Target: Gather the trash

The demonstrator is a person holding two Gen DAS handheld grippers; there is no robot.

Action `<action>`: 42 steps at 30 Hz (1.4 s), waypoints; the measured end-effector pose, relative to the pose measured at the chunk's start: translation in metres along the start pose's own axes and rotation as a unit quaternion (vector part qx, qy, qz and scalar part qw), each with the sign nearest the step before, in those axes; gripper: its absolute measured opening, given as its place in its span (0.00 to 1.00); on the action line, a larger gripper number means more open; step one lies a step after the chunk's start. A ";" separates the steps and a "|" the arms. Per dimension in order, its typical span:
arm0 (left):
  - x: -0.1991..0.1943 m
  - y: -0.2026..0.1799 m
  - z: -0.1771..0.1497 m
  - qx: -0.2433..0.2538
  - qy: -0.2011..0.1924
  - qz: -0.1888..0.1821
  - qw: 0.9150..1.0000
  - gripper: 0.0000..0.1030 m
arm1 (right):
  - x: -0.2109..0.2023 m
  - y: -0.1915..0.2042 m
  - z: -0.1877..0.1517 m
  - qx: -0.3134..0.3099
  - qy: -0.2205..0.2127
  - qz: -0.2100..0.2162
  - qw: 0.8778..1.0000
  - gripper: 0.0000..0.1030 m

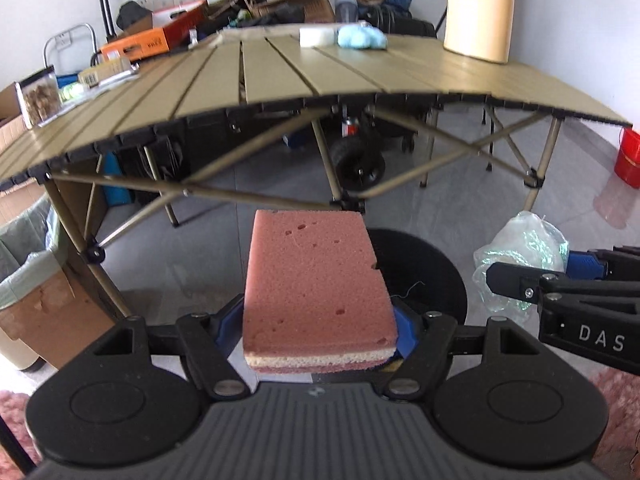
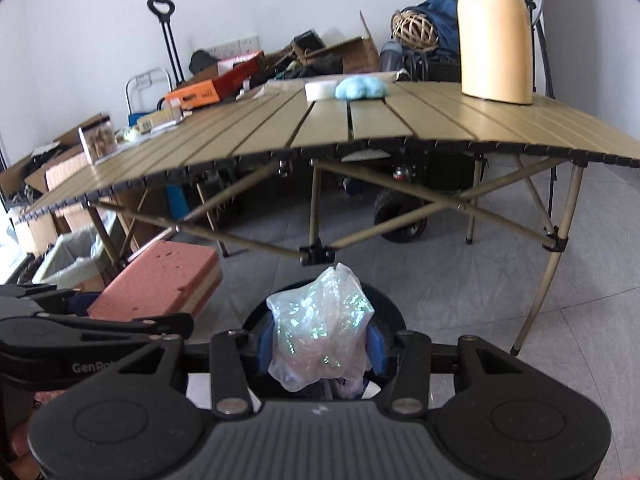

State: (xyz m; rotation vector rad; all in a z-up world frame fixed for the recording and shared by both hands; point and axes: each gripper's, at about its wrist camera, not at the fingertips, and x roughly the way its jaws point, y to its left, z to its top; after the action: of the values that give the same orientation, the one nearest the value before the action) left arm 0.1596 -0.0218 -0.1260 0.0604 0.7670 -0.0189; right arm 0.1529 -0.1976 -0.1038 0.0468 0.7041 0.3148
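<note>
Left wrist: left tongs (image 1: 320, 320) clamp pink sponge (image 1: 316, 280), long axis toward 12; black bin (image 1: 432, 264) directly beneath. Right tongs (image 2: 320, 344) grip plastic wad (image 2: 320, 328), same bin.

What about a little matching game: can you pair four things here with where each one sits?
Things:
1. pink sponge
2. crumpled plastic wrap
3. cream jug
4. blue cloth

Places:
A. standing at the table's right end
B. in the right hand-held gripper
C. lying mid-table, beside a white block
D. in the left hand-held gripper

Pairs: 1-D, 2-B, 3-A, 4-C
</note>
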 end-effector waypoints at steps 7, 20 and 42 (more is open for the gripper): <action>0.021 0.004 -0.008 -0.006 0.046 -0.015 0.999 0.71 | 0.017 -0.001 -0.004 0.012 0.034 -0.008 0.999 0.43; 0.059 0.000 -0.011 -0.008 0.149 -0.030 0.988 0.71 | 0.046 -0.028 -0.002 0.045 0.072 -0.031 0.996 0.43; 0.117 -0.041 0.029 -0.016 0.165 -0.053 0.985 0.71 | 0.085 -0.078 0.022 0.091 0.058 -0.076 0.991 0.43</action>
State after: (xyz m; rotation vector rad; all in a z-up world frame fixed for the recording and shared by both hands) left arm 0.2624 -0.0637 -0.1886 -0.0098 1.1006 -0.0995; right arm 0.2489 -0.2454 -0.1520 0.1476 0.8460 0.1065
